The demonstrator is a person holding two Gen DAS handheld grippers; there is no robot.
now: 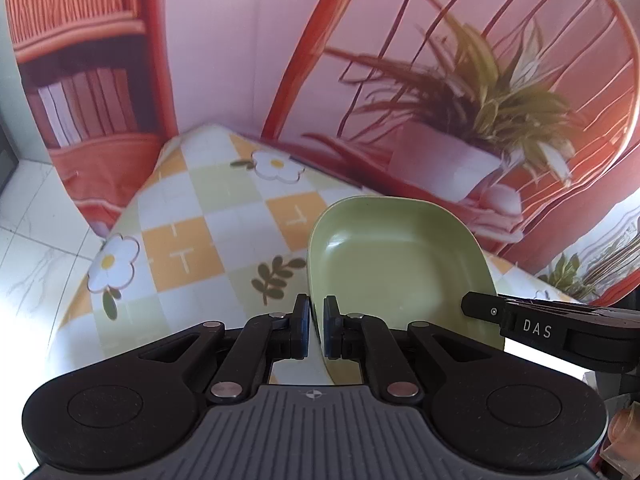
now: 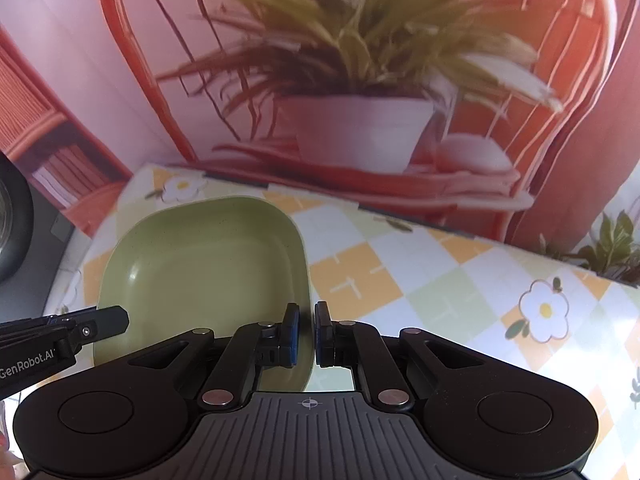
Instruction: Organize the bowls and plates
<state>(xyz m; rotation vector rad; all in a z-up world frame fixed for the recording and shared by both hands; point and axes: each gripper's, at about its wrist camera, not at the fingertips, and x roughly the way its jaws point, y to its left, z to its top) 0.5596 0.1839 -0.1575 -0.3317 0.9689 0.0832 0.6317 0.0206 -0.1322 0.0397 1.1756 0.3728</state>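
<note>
— One dish is all I can see from here: a green square bowl with rounded corners, over the counter with its checked cloth of yellow, pale green and white squares and daisy prints.

— Is it resting on the cloth or lifted?

— I cannot tell; it looks tilted in both views, but the lens bends everything. Its hollow faces up and there is nothing in it.

— And the grippers?

— Both are at it, on opposite sides. The left gripper has the bowl's left rim running into the narrow slot between its fingers; they are drawn close together on that rim, pinching it. The right gripper has its fingers closed in the same way on the bowl's right rim, the edge passing between the blue pads.

— Can each see the other?

— Yes. From the left wrist, the right one's black finger pokes in over the bowl's near right corner, lettered "DAS". From the right wrist, the left one's finger comes in at the near left corner, marked "GenRobot.AI".

— What's behind?

— A printed backdrop standing at the counter's far edge: a potted plant with long striped leaves on an orange rattan chair, and a shelf of books to the left.
</note>
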